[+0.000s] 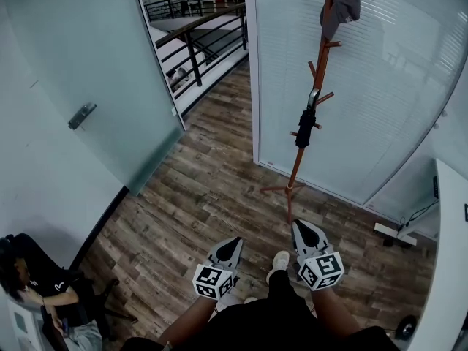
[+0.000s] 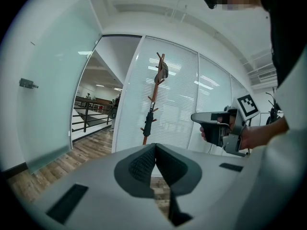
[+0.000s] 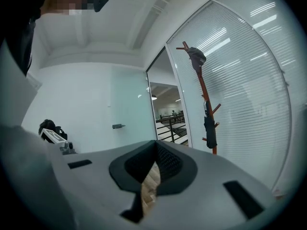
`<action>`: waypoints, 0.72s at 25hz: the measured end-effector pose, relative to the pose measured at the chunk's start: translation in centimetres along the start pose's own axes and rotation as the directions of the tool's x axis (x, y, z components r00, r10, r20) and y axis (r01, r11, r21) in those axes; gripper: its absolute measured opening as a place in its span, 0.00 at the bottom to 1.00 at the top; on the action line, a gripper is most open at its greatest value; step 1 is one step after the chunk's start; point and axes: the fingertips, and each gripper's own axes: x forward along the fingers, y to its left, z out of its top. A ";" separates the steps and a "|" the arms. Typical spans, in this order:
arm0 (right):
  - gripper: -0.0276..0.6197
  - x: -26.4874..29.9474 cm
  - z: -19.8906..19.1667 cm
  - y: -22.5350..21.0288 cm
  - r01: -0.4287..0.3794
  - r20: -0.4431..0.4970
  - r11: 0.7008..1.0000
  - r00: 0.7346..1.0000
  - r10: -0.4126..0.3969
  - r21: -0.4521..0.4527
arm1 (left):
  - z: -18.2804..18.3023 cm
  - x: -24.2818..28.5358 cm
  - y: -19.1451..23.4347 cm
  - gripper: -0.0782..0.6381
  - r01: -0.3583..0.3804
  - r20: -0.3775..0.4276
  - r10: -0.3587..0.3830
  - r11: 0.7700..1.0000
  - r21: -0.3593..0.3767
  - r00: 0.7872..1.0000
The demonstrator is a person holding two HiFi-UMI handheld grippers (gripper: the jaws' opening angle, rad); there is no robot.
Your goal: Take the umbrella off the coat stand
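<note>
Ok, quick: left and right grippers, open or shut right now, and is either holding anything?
Left gripper: shut, holding nothing.
Right gripper: shut, holding nothing.

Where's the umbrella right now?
Head view, right of centre: the folded black umbrella hangs midway down the orange coat stand, below the grey garment, by the glass wall.

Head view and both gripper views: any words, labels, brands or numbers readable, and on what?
None readable. The marker cubes on the left gripper and right gripper carry only black-and-white square patterns, no letters. The umbrella and coat stand show no print.
</note>
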 end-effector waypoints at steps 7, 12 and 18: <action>0.05 2.7 0.4 -2.3 -0.024 -0.003 0.999 1.000 0.024 -0.037 | 1.1 3.9 1.5 0.13 -0.011 0.010 0.012 0.994 -0.107 1.000; 0.05 5.4 1.9 -4.6 -0.036 0.017 0.996 0.999 0.037 -0.079 | 3.0 7.8 2.5 0.13 -0.026 0.009 0.026 0.998 -0.062 1.000; 0.05 8.7 3.0 -8.9 -0.035 0.025 0.997 0.999 0.036 -0.062 | 5.4 12.9 3.6 0.13 -0.042 0.004 0.042 0.999 -0.001 0.999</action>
